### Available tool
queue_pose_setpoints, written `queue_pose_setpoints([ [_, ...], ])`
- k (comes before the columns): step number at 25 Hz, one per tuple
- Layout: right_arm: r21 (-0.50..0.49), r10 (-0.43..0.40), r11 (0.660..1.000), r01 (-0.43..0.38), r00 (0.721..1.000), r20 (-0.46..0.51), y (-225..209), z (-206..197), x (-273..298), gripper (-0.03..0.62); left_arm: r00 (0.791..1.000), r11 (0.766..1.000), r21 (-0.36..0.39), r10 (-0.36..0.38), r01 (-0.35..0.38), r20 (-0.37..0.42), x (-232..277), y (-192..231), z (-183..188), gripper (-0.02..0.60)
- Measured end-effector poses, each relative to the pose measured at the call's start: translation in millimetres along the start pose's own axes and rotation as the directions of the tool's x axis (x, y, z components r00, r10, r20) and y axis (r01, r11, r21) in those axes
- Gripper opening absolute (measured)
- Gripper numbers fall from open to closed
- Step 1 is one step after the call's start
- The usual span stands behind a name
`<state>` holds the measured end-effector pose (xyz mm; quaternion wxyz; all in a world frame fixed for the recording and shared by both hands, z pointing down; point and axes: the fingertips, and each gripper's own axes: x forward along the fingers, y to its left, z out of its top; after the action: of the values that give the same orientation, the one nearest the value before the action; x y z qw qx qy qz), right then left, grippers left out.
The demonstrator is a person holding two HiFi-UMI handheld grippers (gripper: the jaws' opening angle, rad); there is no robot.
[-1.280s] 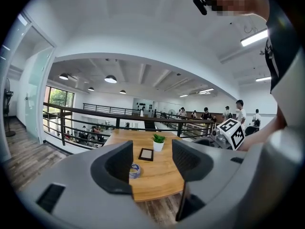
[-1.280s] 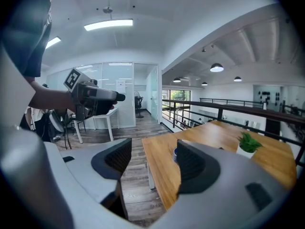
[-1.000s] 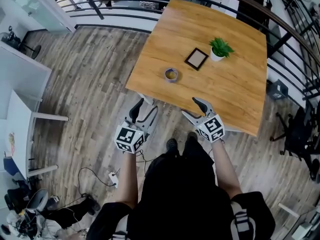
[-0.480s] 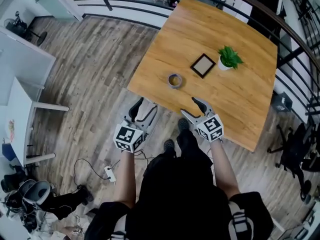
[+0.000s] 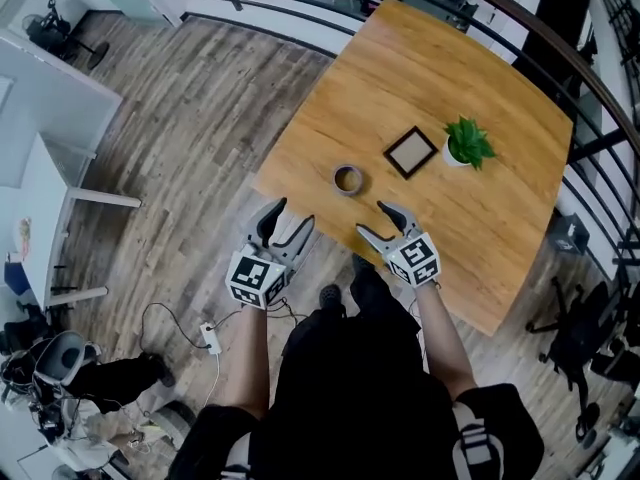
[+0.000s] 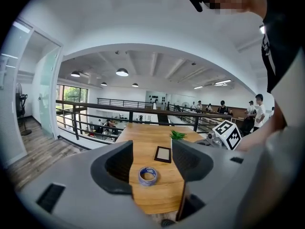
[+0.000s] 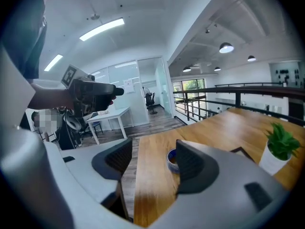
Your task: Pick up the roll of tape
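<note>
The roll of tape (image 5: 347, 179), bluish-grey with a brown core, lies flat on the wooden table (image 5: 480, 228) near its front left corner. In the left gripper view the roll of tape (image 6: 147, 176) shows between the jaws, well ahead of them. The right gripper view shows the roll of tape (image 7: 172, 159) partly hidden behind the right jaw. My left gripper (image 5: 282, 219) hovers open just off the table's near edge. Over the table's front edge my right gripper (image 5: 377, 220) stands open, short of the tape. Neither holds anything.
A small dark picture frame (image 5: 411, 152) and a potted green plant (image 5: 465, 145) stand on the table beyond the tape. A black railing (image 5: 300, 13) runs behind the table. White desks (image 5: 55, 118) stand at the left, an office chair (image 5: 575, 343) at the right, cables on the floor.
Both grippers have moved forward towards the table; the right one is now over its front edge. The tape lies closer to them. Jaws stay wide.
</note>
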<state>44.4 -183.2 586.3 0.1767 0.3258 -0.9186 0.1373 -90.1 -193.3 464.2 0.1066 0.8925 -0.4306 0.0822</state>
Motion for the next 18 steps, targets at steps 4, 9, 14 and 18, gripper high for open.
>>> queue_pose_setpoints([
  [4,-0.011,0.037,0.999,-0.037,0.999,-0.021,-12,-6,11,0.288,1.0,1.0,-0.01,0.027,-0.027,-0.016,11,1,-3,0.258],
  [9,-0.042,0.077,0.996,-0.079,0.996,-0.053,-18,-12,21,0.29,0.998,0.998,-0.022,0.059,-0.059,-0.031,21,1,-5,0.258],
  [14,-0.053,0.12,0.991,-0.126,0.987,-0.108,-25,-22,33,0.29,0.997,0.997,-0.026,0.073,-0.074,-0.022,32,2,0,0.258],
  [18,-0.056,0.126,0.989,-0.136,0.98,-0.153,-29,-32,45,0.29,0.996,0.996,-0.054,0.069,-0.072,-0.049,34,8,-13,0.258],
])
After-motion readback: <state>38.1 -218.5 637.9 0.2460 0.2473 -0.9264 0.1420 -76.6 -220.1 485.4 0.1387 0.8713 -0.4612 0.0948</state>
